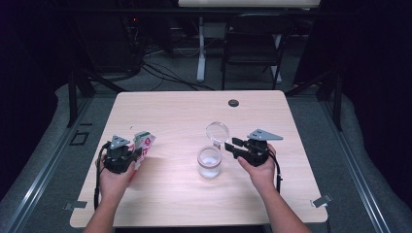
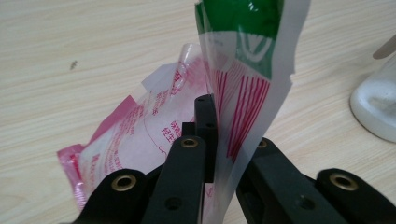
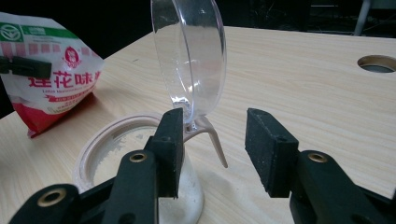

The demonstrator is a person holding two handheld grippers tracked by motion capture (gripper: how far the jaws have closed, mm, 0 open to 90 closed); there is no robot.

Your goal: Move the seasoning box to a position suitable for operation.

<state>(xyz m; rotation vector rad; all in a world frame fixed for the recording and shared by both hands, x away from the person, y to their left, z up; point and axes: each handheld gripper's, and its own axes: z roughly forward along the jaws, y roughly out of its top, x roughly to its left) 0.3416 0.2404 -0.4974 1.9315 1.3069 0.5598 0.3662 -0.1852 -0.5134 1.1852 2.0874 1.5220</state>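
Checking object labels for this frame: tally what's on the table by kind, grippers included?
Grippers: 2, left gripper and right gripper
Seasoning packets: 1, packet
Jars: 1, jar with hinged clear lid open
Total: 4

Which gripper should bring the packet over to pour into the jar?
Left. The left gripper is already shut on the packet; the right gripper stands open by the jar, whose lid is flipped up.

Lab or studio recording space: bare wooden table (image 1: 170,204) ringed by black curtains (image 1: 374,73), floor cables (image 1: 165,73), folding chair (image 1: 252,41), carpet.
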